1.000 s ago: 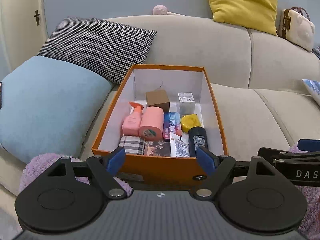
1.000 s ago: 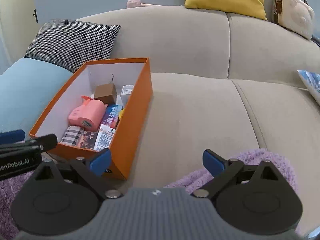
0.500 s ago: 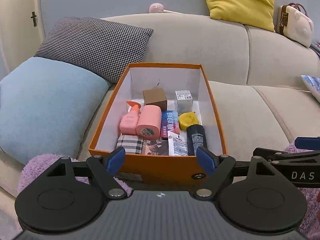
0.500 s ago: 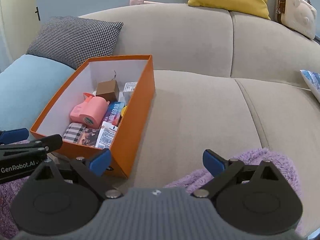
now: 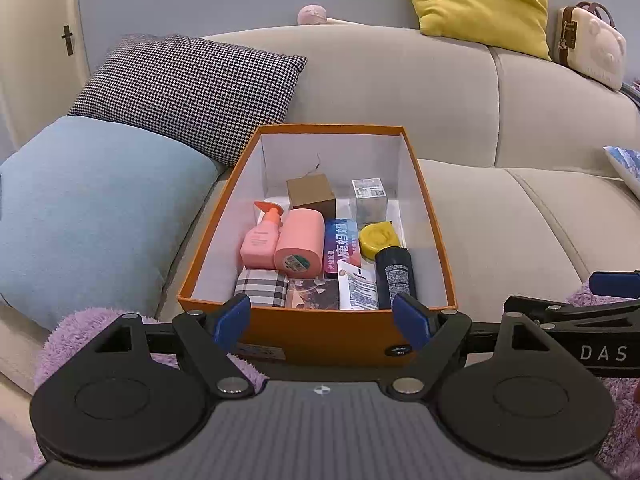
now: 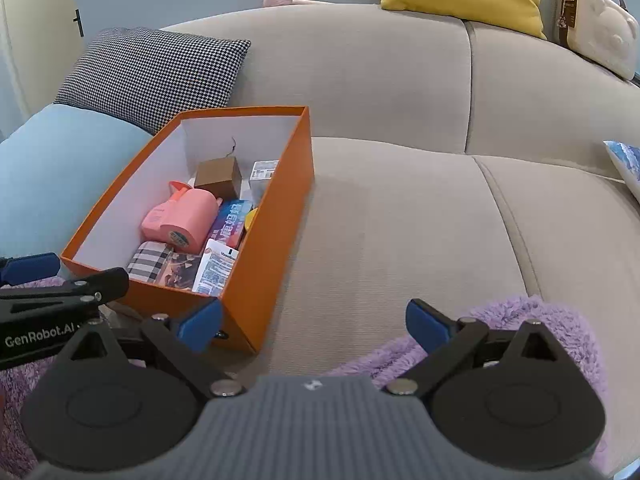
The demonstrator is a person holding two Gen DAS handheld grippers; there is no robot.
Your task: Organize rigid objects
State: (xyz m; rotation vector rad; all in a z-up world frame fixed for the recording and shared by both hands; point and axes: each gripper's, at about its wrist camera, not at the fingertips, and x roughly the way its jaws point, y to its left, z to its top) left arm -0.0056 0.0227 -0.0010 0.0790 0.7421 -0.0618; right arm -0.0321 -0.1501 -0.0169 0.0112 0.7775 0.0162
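1. Status: left gripper (image 5: 322, 318) jaws spread, empty, held just short of near wall of orange box (image 5: 320, 334); right gripper (image 6: 314, 326) also spread, empty, over bare sofa seat (image 6: 400, 220) to box's right
2. Items are all inside box, packed toward near end: pink pump bottle (image 5: 260, 236), pink cylinder (image 5: 300, 246), black tube (image 5: 395, 276), yellow round tin (image 5: 379, 238), brown carton (image 5: 311, 196), plaid item (image 5: 261, 293)
3. Next step (judged): approx. pick w/ left gripper. Clear box rim first, then descend vertically
4. Target an item w/ free flanks, e.g. black tube; neighbours touch, so finger gaps are tight
5. Keep right gripper apart from left to avoid collision
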